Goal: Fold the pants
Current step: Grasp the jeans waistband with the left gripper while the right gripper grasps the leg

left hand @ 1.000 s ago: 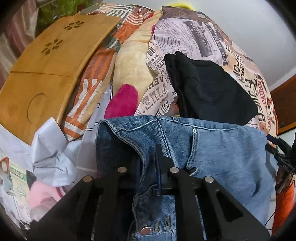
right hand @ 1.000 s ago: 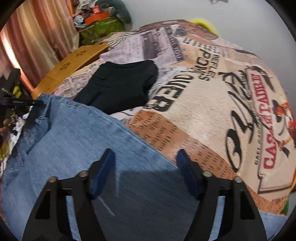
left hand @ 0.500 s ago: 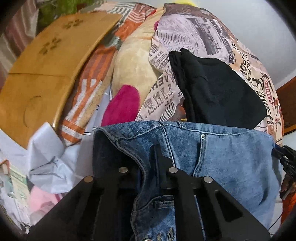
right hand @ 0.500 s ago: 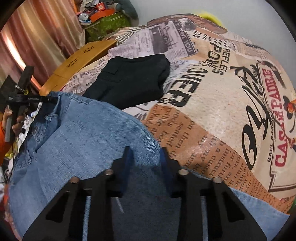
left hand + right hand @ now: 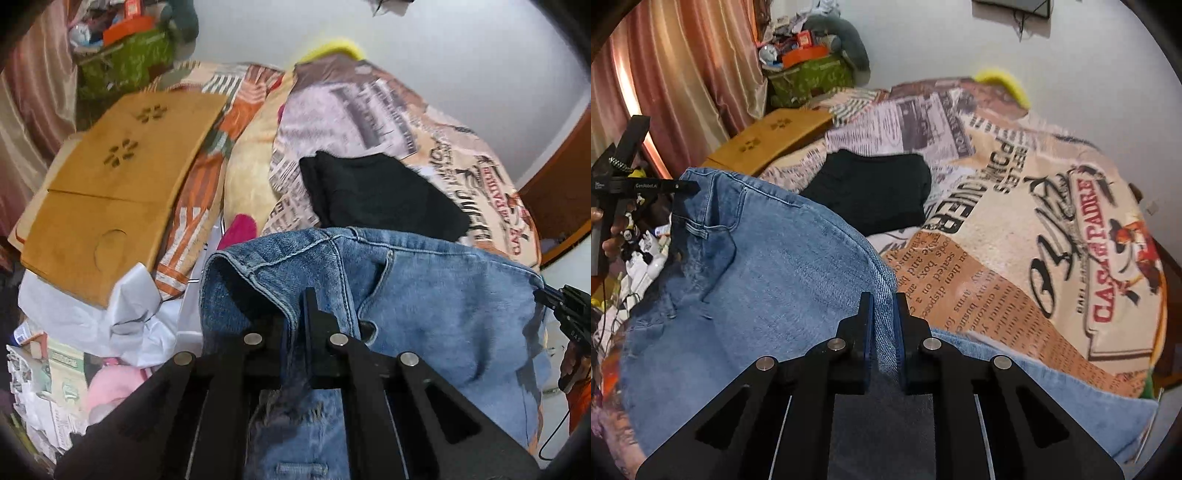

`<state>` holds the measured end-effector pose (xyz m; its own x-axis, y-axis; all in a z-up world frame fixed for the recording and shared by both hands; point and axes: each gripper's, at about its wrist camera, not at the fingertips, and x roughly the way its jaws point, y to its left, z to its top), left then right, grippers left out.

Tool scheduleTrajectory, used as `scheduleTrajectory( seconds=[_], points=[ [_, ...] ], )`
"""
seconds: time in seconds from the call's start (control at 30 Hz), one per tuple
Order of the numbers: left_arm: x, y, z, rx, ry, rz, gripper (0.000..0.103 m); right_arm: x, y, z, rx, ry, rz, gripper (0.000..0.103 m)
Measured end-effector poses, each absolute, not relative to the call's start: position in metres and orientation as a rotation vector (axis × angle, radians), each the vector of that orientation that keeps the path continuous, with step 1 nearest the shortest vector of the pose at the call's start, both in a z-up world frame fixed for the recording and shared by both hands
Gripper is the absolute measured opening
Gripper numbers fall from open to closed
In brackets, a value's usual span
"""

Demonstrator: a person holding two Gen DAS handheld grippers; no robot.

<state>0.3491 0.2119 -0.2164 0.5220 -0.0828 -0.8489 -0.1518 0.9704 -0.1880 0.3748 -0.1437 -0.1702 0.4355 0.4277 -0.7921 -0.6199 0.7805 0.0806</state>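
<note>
While the blue denim pants (image 5: 768,280) hang raised above the bed, the left claw (image 5: 295,328) is clenched on a fold of the waistband, near the top corner by the pocket seam, and the right claw (image 5: 884,325) is clenched on the stitched side seam further along the same garment. Denim stretches between the two grips, its lower part draped down toward the bed edge. Behind it, a folded black garment (image 5: 875,192) lies on the newspaper-print blanket (image 5: 1034,229) that covers the bed. Off to the left, a light wooden lap tray with flower-shaped cutouts (image 5: 110,199) rests among crumpled white paper (image 5: 125,314) and clutter, beside a striped orange cloth (image 5: 199,206). Pinkish-orange curtains (image 5: 683,74) hang by the far wall.
</note>
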Motion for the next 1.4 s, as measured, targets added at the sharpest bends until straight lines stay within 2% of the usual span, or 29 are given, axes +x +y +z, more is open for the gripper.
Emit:
scheduleTrajectory(
  seconds=[0.27, 0.47, 0.57, 0.63, 0.7, 0.8, 1.1, 1.27, 1.3, 1.33, 1.4],
  points=[
    [0.285, 0.211, -0.166, -0.205, 0.866, 0.066, 0.006, 0.314, -0.151, -0.137, -0.232, 0.849, 0.665, 0.009],
    [0.266, 0.215, -0.165, -0.241, 0.903, 0.043, 0.006, 0.273, -0.144, -0.136, -0.253, 0.836, 0.674, 0.009],
    [0.280, 0.217, -0.182, -0.301, 0.973, 0.022, 0.014, 0.273, -0.145, -0.142, -0.229, 0.838, 0.659, 0.009],
    [0.290, 0.217, -0.193, -0.308, 0.991, 0.019, 0.028, 0.277, -0.147, -0.143, -0.205, 0.839, 0.651, 0.009],
    [0.305, 0.218, -0.203, -0.323, 1.013, 0.020, 0.036, 0.282, -0.148, -0.144, -0.192, 0.838, 0.647, 0.009],
    [0.330, 0.223, -0.217, -0.369, 1.035, 0.008, 0.037, 0.287, -0.148, -0.146, -0.196, 0.836, 0.651, 0.009],
    [0.401, 0.250, -0.265, -0.499, 1.118, 0.038, 0.037, 0.297, -0.155, -0.152, -0.167, 0.837, 0.690, 0.009],
    [0.418, 0.253, -0.284, -0.525, 1.105, 0.038, 0.037, 0.300, -0.156, -0.156, -0.153, 0.842, 0.710, 0.009],
    [0.420, 0.253, -0.285, -0.519, 1.099, 0.044, 0.030, 0.300, -0.156, -0.157, -0.150, 0.845, 0.716, 0.009],
    [0.421, 0.253, -0.286, -0.508, 1.096, 0.054, 0.018, 0.300, -0.156, -0.157, -0.148, 0.846, 0.719, 0.009],
    [0.420, 0.252, -0.284, -0.482, 1.081, 0.070, 0.012, 0.300, -0.155, -0.159, -0.152, 0.849, 0.724, 0.009]
  ],
)
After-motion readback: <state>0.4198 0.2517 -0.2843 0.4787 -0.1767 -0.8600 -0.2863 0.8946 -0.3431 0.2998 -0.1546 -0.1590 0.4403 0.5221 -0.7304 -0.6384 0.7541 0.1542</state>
